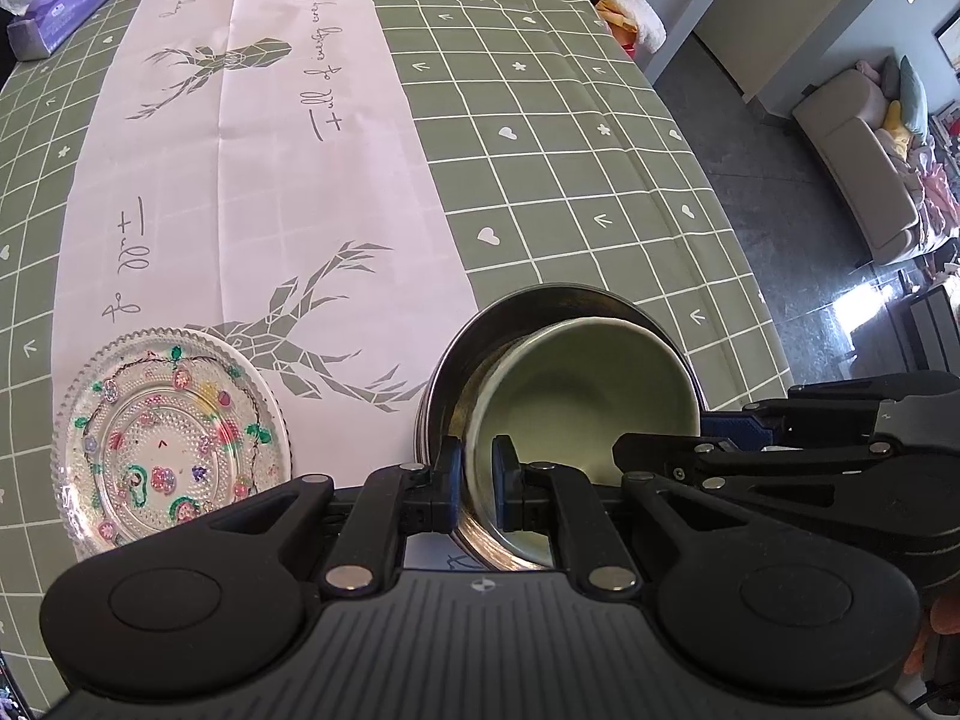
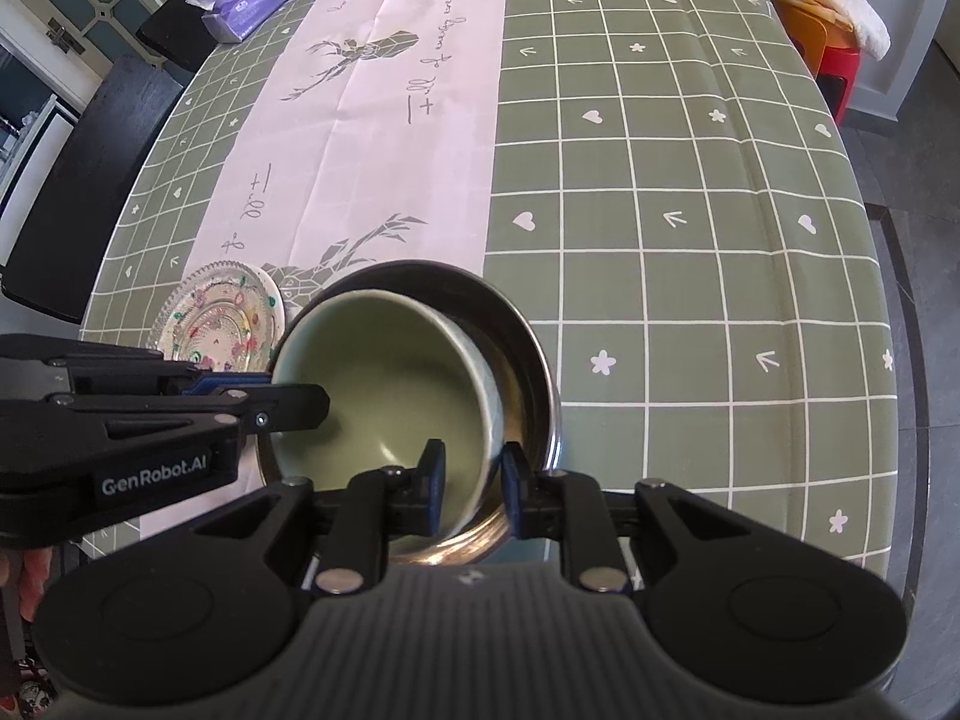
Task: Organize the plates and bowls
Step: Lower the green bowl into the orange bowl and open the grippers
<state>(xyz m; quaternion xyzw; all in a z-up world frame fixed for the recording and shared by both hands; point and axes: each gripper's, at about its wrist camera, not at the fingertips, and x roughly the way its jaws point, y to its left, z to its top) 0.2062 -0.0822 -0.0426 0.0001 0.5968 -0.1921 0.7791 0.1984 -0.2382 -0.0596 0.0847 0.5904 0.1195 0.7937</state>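
Your left gripper [image 1: 477, 471] is closed to a narrow gap across the near-left rim of the green bowl [image 1: 576, 402], one pad outside the wall and one inside, so the pinch bears on the wall alone. Your right gripper [image 2: 471, 477] does the same on the opposite rim, its fingers straddling the green wall with the outer pad in the gap between that wall and the steel bowl [image 2: 528, 336]. Two opposed rim grips keep a deep, smooth bowl from swinging, which is likely why both are used.

The green bowl sits tilted inside the larger steel bowl, leaning toward one side rather than seated flat; whether its base touches the steel floor cannot be told. You appear to be nesting it, and it is judged not yet level.

The steel bowl stands at the near edge of the table [image 2: 690, 192], where the white runner meets the green checked cloth. The patterned glass plate [image 1: 171, 441] lies flat just beside it on the left, apart from the bowls. A tissue pack [image 1: 60, 3] rests far off at the table's back.
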